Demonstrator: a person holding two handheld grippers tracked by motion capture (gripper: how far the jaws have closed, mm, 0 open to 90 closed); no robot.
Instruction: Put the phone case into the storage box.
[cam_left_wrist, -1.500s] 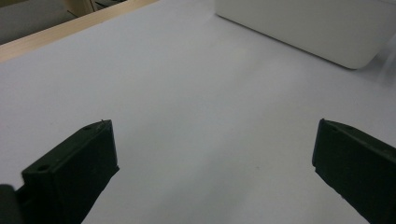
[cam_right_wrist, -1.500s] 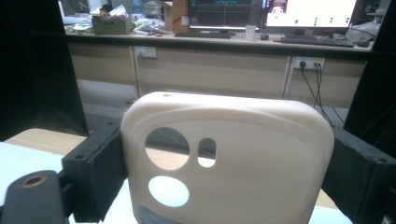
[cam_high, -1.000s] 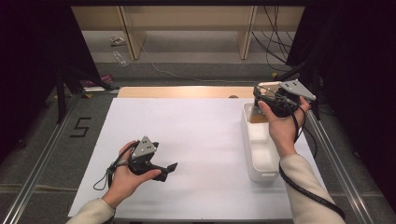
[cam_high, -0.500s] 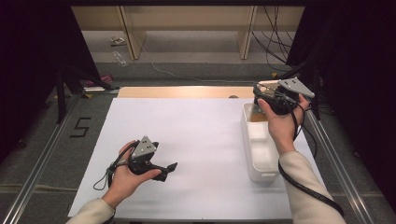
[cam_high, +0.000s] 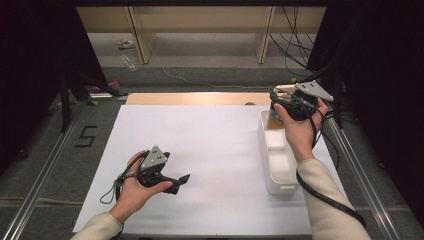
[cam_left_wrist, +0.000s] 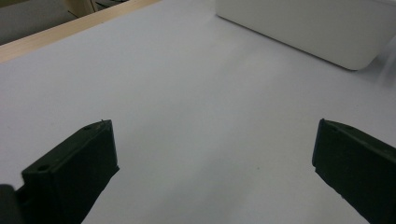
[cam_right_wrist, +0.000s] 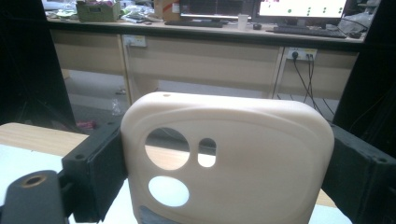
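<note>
A beige plastic plate (cam_right_wrist: 261, 140) with rounded corners and three holes stands upright between the jaws of my right gripper (cam_right_wrist: 224, 154), which is shut on its two sides. In the high view that right gripper (cam_high: 279, 102) hangs over the far end of a white bin (cam_high: 280, 187), with the beige plate (cam_high: 284, 90) just visible at its jaws. My left gripper (cam_high: 181, 180) rests low over the white sheet near the front left, held in a hand. Its jaws stand wide apart, and the left gripper (cam_left_wrist: 212, 135) has nothing but bare sheet between them.
The white sheet (cam_high: 210, 145) covers the table, with a wooden strip (cam_high: 195, 98) along its far edge. The white bin (cam_left_wrist: 303, 28) lies long-side along the right edge. Metal rails run down both sides. Desks, monitors and cables stand beyond the table.
The right gripper with the beige plate has drifted slightly left and up over the bin's far end. The left gripper has stayed in place.
</note>
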